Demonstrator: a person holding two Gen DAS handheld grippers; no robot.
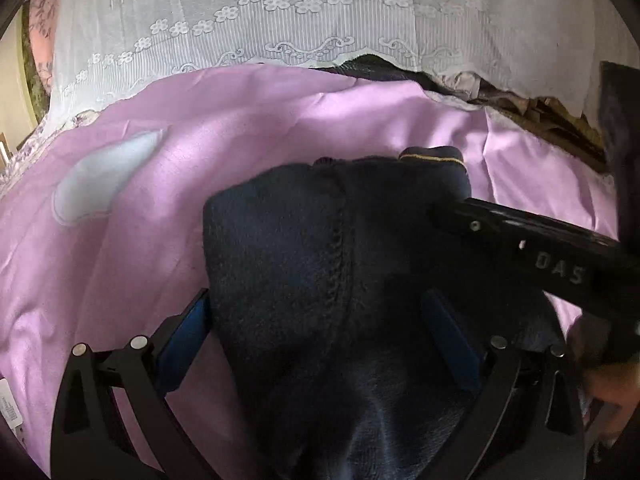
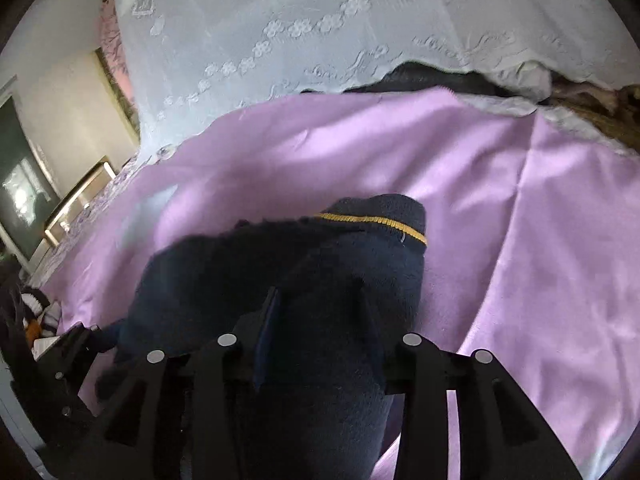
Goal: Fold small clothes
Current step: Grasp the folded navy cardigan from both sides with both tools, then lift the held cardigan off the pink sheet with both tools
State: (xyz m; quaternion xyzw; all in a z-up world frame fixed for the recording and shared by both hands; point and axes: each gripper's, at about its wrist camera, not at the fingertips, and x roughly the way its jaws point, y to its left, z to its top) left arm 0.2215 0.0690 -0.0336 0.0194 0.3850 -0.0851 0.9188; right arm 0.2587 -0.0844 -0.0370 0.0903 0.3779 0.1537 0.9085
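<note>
A dark navy knitted garment (image 1: 304,264) lies on the pink sheet (image 1: 120,264), with a yellow-striped cuff (image 2: 372,220) at its far end. In the left wrist view my left gripper (image 1: 316,294) stands wide open astride the garment, one blue pad (image 1: 188,340) on each side. A finger of my right gripper (image 1: 500,228) reaches in from the right onto the cloth near the cuff. In the right wrist view my right gripper (image 2: 316,286) has its jaws partly apart, with navy fabric bulging between and over them. The inner face of its left pad (image 2: 268,332) shows bare.
A white lace cloth (image 1: 280,20) covers the back of the bed. Dark and brown clothes (image 1: 540,108) are piled at the back right. A pale blue patch (image 1: 100,176) is on the sheet at left. A striped item (image 2: 36,304) and furniture (image 2: 76,196) are at the far left.
</note>
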